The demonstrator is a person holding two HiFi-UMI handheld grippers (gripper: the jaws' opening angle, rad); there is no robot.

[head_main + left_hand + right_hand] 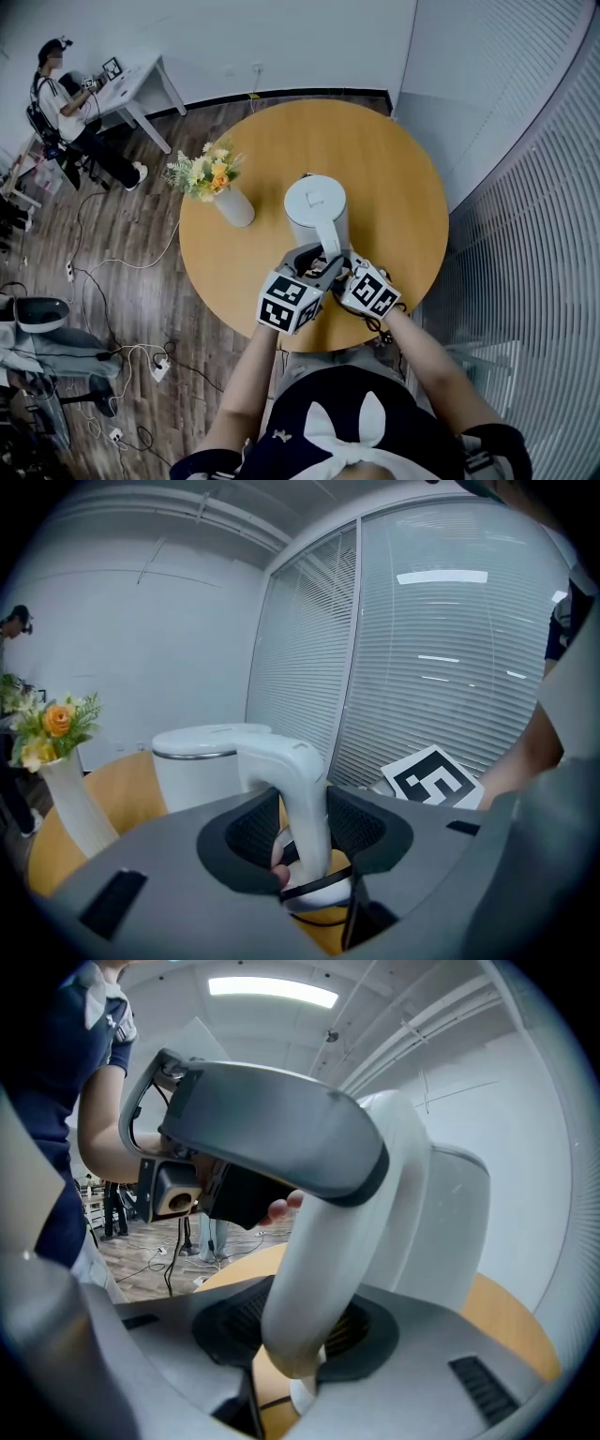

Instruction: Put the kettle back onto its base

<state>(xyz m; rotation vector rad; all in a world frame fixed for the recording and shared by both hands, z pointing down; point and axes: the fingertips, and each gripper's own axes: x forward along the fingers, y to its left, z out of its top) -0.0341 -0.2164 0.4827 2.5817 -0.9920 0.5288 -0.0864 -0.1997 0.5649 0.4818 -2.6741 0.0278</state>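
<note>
A white kettle [317, 211] stands upright near the middle of the round wooden table [394, 159], its handle turned toward me. Both grippers meet at that handle. My left gripper [317, 263] has the white handle [305, 794] between its dark pads, and the pads press on its sides. My right gripper [345, 269] grips the same handle [328, 1260] lower down from the other side. In the right gripper view the left gripper [272, 1138] sits over the top of the handle. I cannot see a base; the kettle body [202, 766] hides what is under it.
A white vase of yellow flowers [232, 204] stands left of the kettle, also the vase [70, 803] in the left gripper view. A slatted glass wall [534, 234] curves round the right. Cables [122, 361] lie on the floor; a person [66, 103] sits at a far desk.
</note>
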